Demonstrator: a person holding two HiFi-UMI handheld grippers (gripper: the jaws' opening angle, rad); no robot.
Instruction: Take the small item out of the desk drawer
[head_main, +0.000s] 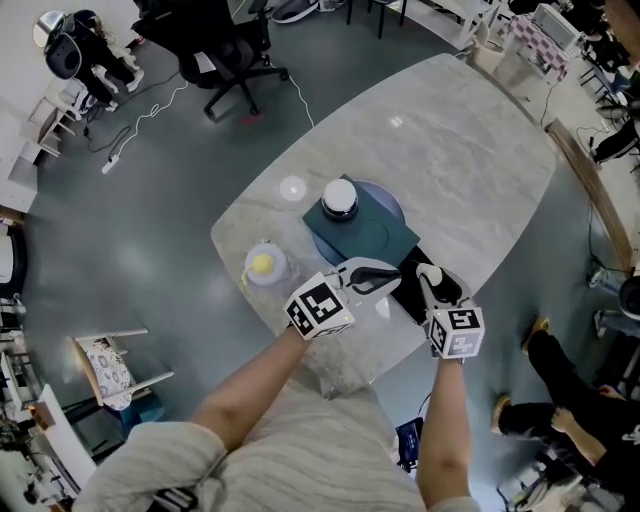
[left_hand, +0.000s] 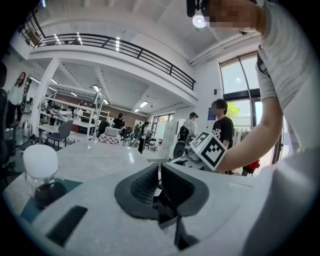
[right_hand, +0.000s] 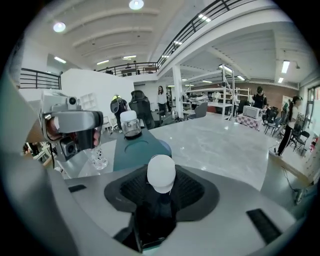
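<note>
As the right tongs (right_hand: 161, 192) grip the white-capped small item (right_hand: 161, 172), raise it straight up, keeping the narrow, empty left tongs (left_hand: 160, 180) clear.

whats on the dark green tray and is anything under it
A white-lidded glass jar stands on the dark green tray; its round recess beside the jar is bare. A blue round thing peeks out beneath; the tray covers the rest of it.

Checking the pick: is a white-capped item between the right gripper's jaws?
Yes, the right gripper view shows a white-capped item with a dark body held between the right gripper's jaws.
</note>
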